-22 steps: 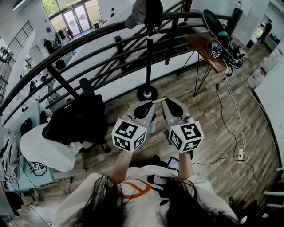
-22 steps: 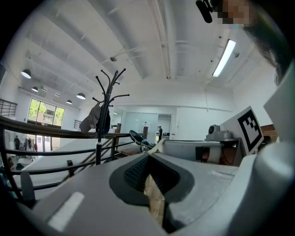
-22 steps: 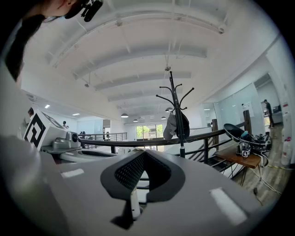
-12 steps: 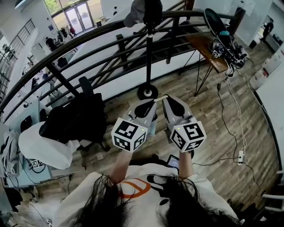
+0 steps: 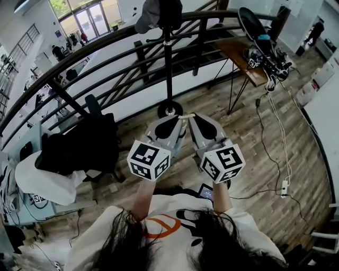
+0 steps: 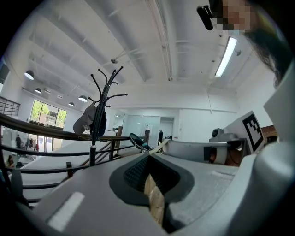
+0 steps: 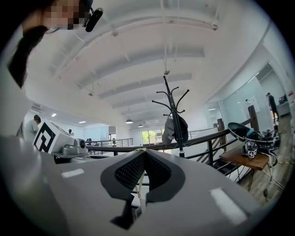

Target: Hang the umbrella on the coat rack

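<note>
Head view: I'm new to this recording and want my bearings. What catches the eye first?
The left gripper and right gripper, each with its marker cube, sit side by side mid-picture, tips together on a pale strip. Straight ahead, a black coat rack stands at the railing with a grey cap hung at its top.

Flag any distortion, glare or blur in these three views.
Head view: fisheye bows the railing into an arc; even light, sharp. Left gripper view: black vignette at the corners, ceiling light strip blown out. Right gripper view: same vignette, coat rack crisp against a bright ceiling.
</note>
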Demonstrator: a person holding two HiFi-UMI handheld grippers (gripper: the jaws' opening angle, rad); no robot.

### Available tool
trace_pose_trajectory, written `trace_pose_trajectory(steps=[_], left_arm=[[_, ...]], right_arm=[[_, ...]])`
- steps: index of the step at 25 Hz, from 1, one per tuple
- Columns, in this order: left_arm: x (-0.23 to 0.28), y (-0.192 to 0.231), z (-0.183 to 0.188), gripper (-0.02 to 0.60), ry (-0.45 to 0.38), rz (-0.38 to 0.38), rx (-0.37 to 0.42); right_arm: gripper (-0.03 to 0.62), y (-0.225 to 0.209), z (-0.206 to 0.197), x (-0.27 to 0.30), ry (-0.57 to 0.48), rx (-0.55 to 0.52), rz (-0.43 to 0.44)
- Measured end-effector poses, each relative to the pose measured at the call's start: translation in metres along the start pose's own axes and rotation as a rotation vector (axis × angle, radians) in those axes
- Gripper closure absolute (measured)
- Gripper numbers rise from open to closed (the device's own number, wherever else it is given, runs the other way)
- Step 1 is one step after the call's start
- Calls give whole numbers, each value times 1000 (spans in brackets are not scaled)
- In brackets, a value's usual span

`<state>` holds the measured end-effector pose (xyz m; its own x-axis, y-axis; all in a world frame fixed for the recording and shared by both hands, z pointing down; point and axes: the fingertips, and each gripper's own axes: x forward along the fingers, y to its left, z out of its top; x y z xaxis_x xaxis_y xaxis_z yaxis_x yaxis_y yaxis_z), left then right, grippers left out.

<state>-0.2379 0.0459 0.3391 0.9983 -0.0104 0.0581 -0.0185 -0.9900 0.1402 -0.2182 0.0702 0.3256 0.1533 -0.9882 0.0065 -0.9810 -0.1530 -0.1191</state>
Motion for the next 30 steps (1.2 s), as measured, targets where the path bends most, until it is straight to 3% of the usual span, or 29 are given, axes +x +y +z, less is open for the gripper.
trace_pose_trajectory(steps=[5, 18, 30], left_arm=[[23, -11, -8, 581, 6, 1, -12], [80, -12, -24, 581, 74, -20, -15], [189, 53, -5, 581, 67, -3, -17]], right_arm=[[570, -24, -5, -9, 13, -12, 0], [570, -88, -16, 10, 6, 88, -2], [571, -182, 0, 97, 10, 74, 42]])
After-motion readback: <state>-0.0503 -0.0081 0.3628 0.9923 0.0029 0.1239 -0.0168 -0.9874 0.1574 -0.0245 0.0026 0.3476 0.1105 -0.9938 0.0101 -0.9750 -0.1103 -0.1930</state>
